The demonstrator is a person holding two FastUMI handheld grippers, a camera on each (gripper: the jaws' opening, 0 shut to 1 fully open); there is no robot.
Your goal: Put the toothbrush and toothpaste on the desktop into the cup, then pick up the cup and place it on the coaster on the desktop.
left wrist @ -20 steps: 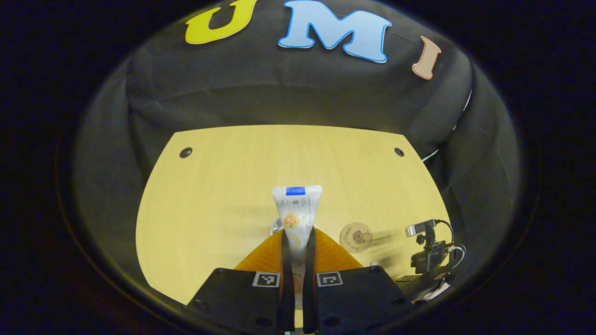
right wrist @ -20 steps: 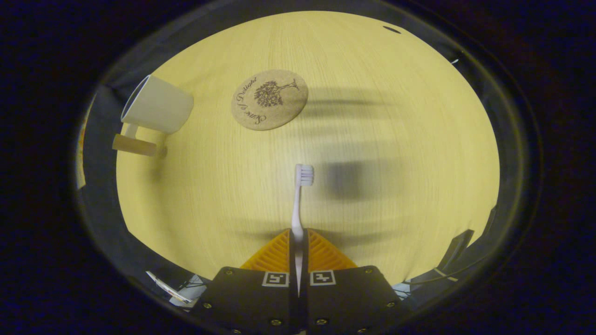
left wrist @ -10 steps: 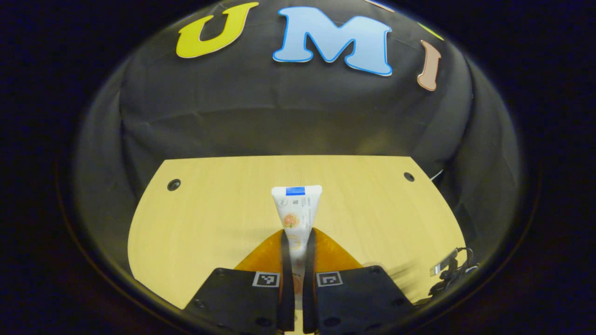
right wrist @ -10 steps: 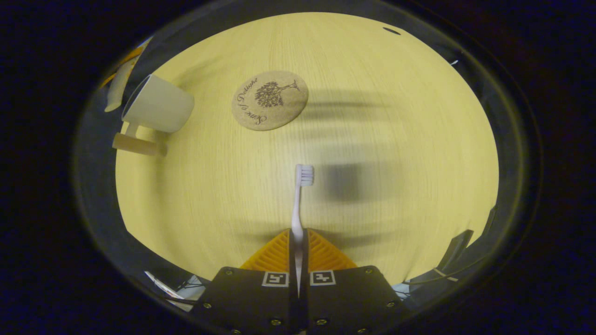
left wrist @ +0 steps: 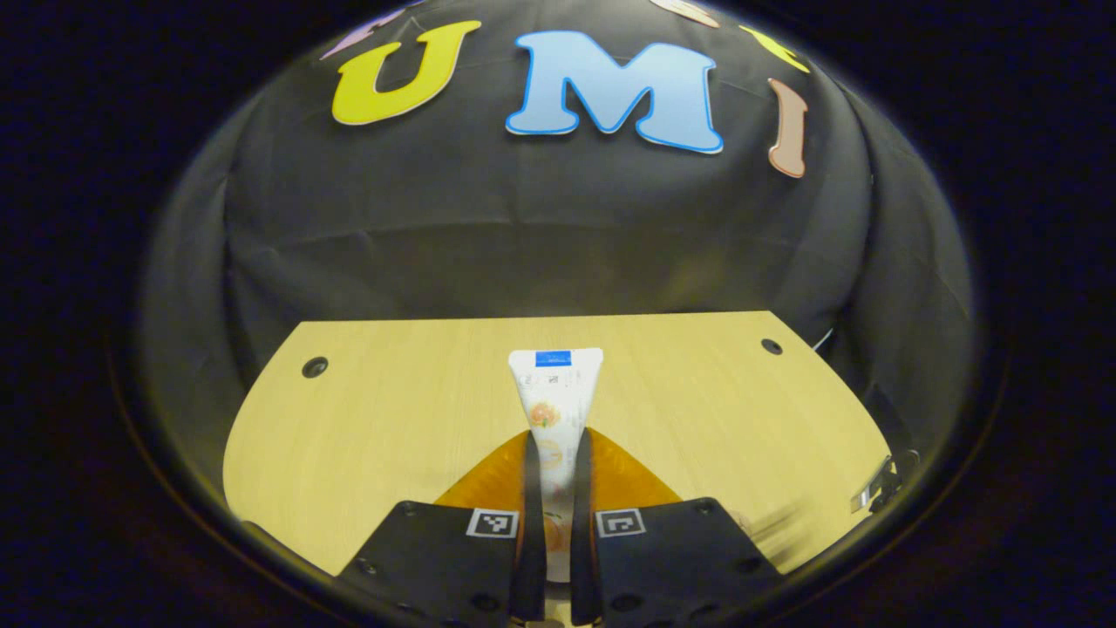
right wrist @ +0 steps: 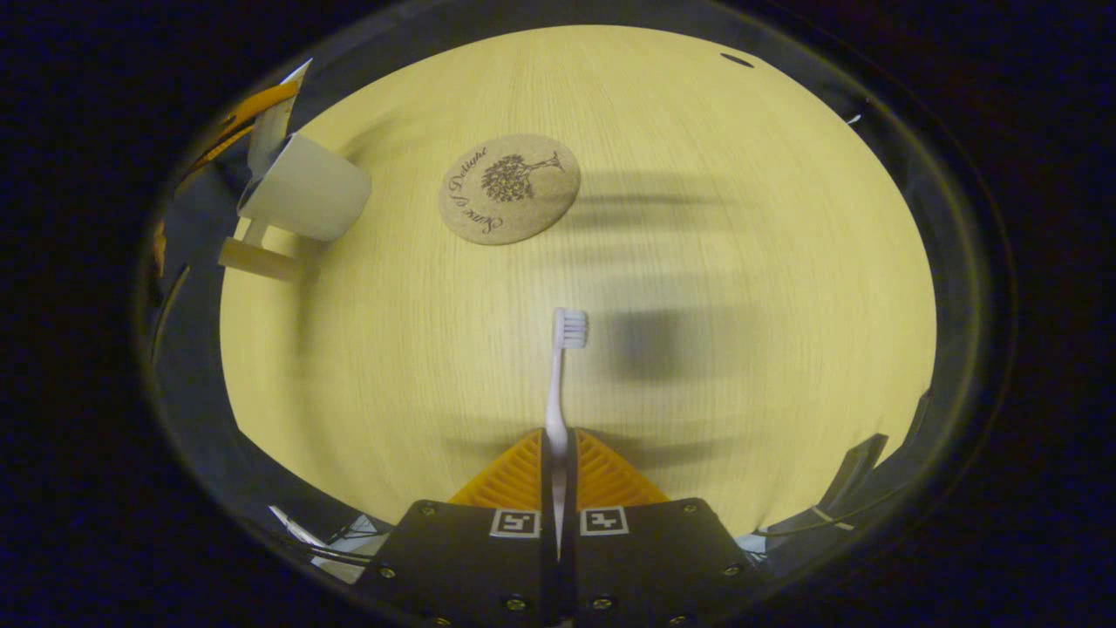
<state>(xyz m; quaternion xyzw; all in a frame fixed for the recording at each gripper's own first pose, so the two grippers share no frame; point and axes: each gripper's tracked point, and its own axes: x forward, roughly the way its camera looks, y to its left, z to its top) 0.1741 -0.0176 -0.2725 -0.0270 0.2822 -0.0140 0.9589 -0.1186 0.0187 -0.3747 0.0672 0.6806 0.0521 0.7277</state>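
So both hands are already loaded. On the left, the left gripper [left wrist: 553, 488] has its fingers clamped on the tube [left wrist: 554, 397], which sticks straight out ahead of the jaws, flat crimped end forward, above the desk [left wrist: 392, 410].

In the right gripper view, the cup [right wrist: 301, 187] sits at the far left edge of the desk, handle toward the near side, and something pale and narrow pokes up right behind its rim. Looks to me like the tube with the other gripper behind it, but I can't tell if it's actually in the mouth yet. Just right of the cup, a bit apart, is the coaster [right wrist: 510, 187], bare.

Then the right gripper [right wrist: 558, 488]: fingers pinched tight on the brush [right wrist: 558, 384], handle end in the jaws, bristle head pointing straight ahead, held above the desk.

The bit that matters: the cup lies up and well to the left of the brush tip, so I reckon the left hand is much nearer and drops first, then the brush has to swing left and tip down.
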